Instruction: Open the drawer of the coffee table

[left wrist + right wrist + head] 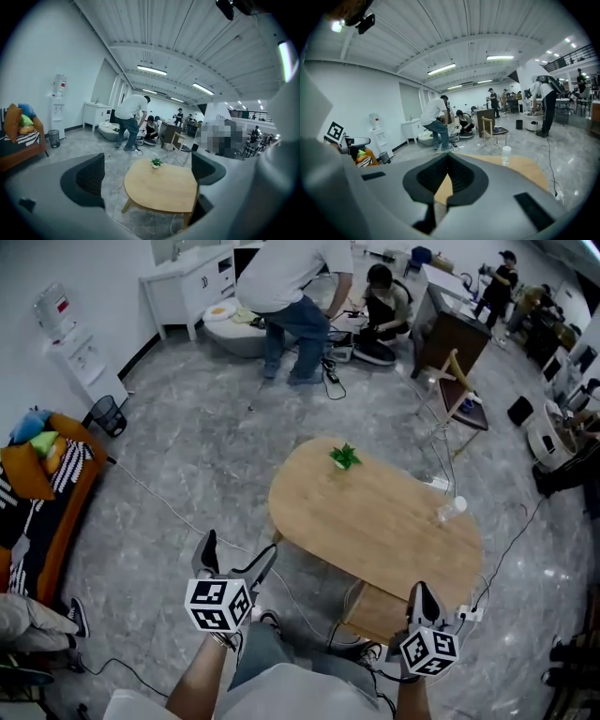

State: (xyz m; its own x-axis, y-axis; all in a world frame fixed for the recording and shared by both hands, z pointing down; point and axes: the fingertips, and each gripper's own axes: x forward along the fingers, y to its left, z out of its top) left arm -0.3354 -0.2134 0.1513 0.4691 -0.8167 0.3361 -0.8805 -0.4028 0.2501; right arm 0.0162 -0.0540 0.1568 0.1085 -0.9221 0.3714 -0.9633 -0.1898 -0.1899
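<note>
Both near coffee table (375, 521) edge: left gripper (239, 554) jaws apart, right gripper (421, 592) together.

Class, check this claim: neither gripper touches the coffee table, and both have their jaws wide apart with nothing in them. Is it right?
One slip: only the left gripper is open. The right gripper view shows the right gripper with its jaws closed together, empty. Neither touches the coffee table, as stated.
</note>
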